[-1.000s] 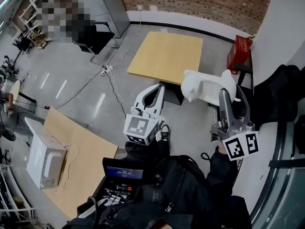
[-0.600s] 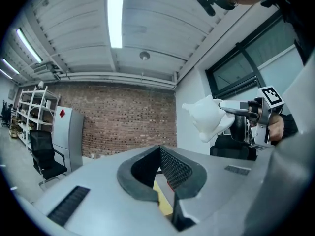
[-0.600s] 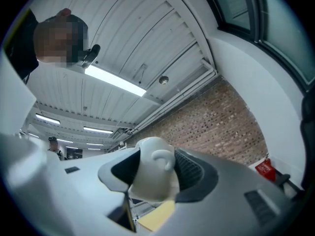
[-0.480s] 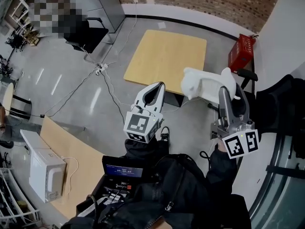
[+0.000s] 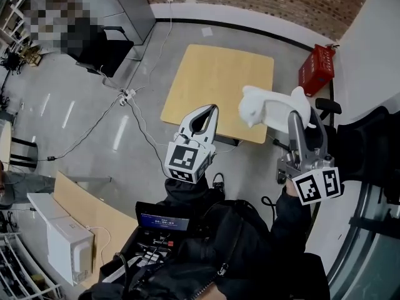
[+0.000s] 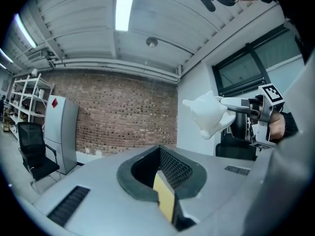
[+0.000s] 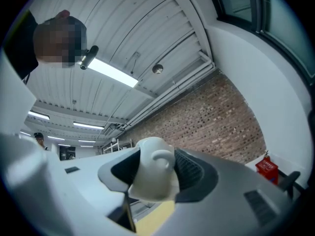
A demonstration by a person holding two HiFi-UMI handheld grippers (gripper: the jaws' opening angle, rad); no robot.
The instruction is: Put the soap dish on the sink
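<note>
The white soap dish, with rounded knobs at its ends, hangs in the air above the floor with my right gripper shut on it. In the right gripper view the soap dish fills the gap between the jaws. From the left gripper view the soap dish shows at the upper right, held level by the right gripper. My left gripper is shut with nothing in it, fingertips meeting, to the left of the dish. No sink is in view.
A square wooden table stands on the grey floor just ahead of both grippers. A red crate sits by the white wall at the right, a black chair at the upper left. Cables and a power strip lie on the floor.
The person has walked forward: the wooden table has come closer under the grippers, and the white box at lower left has slid down. Both grippers keep their pose, the dish still held.
</note>
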